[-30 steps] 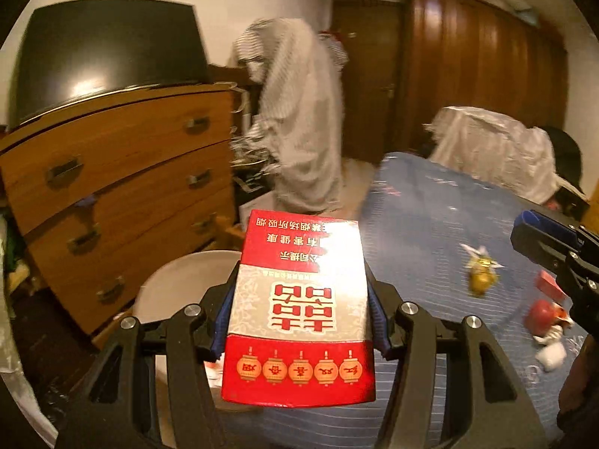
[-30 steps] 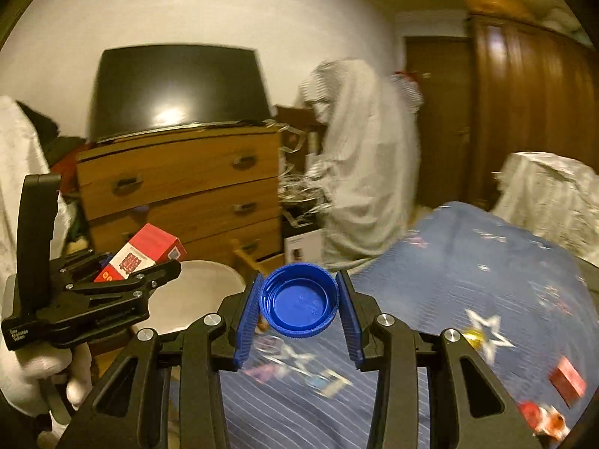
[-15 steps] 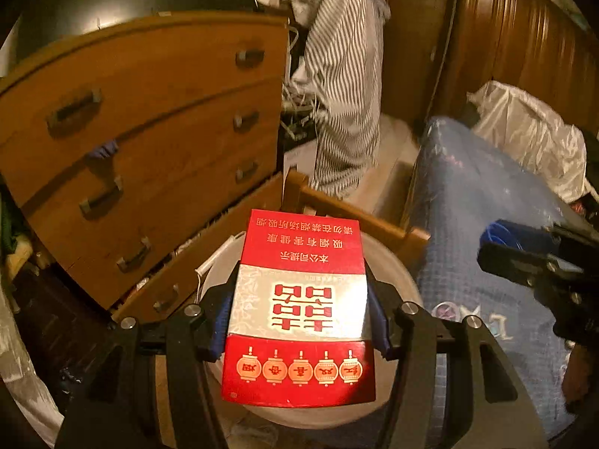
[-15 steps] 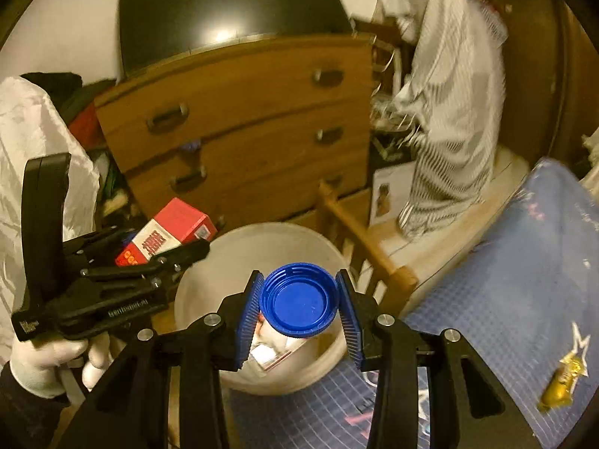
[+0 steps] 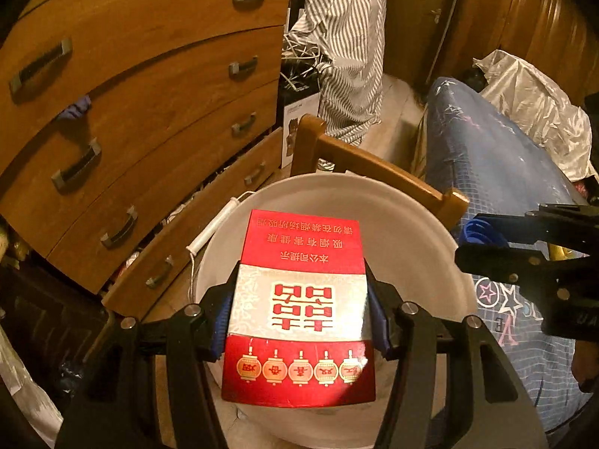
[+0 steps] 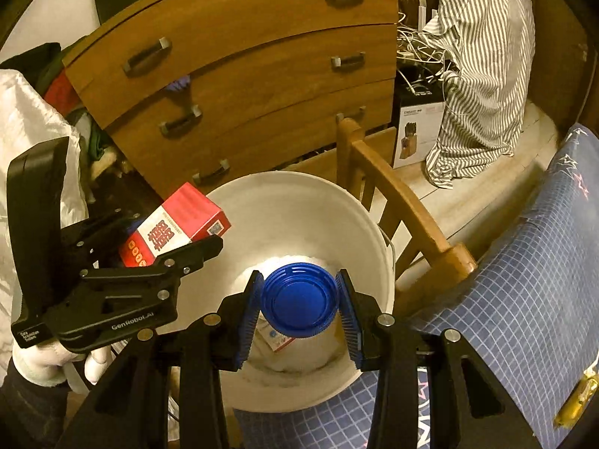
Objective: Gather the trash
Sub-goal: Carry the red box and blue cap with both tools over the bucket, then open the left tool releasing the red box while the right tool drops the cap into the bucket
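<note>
In the left wrist view, your left hand-held gripper (image 5: 299, 310) is squeezing a red box (image 5: 299, 307) by its two long sides. The box lies flat between the fingers, and its long side points straight ahead, away from you, out over the white bucket (image 5: 411, 232). The row of little lanterns is at the end near you, and the far end hangs over the open top of the bucket. Off to the right you can see your right hand-held gripper (image 5: 468, 239) with something blue in it. In the right wrist view, that gripper (image 6: 299, 307) is clamped on a round blue lid (image 6: 299, 301), one finger on each side of its rim. The lid's flat face looks toward the camera, and it hangs right above the inside of the bucket (image 6: 299, 202), where some trash already lies at the bottom. The box (image 6: 176, 224) sits over the bucket's left rim and points in toward the middle. So I think you are at the drop step. Next, let go with both grippers so the lid and the box fall in; the box may need a small push farther over the rim first.
</note>
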{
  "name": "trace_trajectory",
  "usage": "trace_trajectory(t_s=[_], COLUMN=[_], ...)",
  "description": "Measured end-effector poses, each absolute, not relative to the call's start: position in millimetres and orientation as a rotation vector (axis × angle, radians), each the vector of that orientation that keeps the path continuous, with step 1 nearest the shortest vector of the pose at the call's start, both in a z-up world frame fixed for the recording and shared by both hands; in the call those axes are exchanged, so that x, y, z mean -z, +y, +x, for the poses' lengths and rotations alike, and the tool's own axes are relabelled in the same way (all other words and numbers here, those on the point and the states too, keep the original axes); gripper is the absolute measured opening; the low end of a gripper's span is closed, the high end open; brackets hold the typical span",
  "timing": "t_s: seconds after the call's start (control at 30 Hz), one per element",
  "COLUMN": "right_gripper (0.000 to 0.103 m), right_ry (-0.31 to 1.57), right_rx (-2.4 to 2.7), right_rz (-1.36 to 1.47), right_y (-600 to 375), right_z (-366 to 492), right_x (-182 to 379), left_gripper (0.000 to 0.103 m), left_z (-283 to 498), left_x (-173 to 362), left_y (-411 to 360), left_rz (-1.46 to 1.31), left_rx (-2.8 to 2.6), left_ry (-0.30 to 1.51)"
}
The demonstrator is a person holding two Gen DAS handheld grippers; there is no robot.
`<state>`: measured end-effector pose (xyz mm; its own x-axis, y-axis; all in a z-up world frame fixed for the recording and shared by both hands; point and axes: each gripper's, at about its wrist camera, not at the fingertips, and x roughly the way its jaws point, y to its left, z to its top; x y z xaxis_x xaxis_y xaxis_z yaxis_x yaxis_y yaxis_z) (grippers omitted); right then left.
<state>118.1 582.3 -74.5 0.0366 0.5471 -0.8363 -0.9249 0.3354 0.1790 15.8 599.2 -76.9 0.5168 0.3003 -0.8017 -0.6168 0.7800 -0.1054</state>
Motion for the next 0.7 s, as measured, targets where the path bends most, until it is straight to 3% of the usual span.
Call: trace_trajectory(t_s=[0.23, 0.3, 0.33, 0.7], right_gripper=[0.041, 0.062, 0.065, 0.067], right_ry=[0.988, 0.982, 0.978, 0.921], right_rx=[-1.197, -1.199, -1.202, -1.247], right_rz=[-0.476, -0.458, -0.443, -0.305], right_y=[581.4, 579.4, 576.3, 523.3], right_z=[121.0, 125.0, 126.6, 122.6], right_x=[75.3, 74.8, 72.8, 45.2], left_gripper=[0.056, 0.064, 0.069, 0.071], left_z=[16.6, 15.7, 14.5, 12.7], left_x=[82.3, 80.2, 78.0, 56.0], left_y=[605.5, 605.5, 605.1, 580.3], left_rz=[-0.415, -0.414, -0.413, -0.388], left_rx=[-0.565, -0.573, -0.575, -0.55], left_ry=[0.876, 0.867, 0.857, 0.804])
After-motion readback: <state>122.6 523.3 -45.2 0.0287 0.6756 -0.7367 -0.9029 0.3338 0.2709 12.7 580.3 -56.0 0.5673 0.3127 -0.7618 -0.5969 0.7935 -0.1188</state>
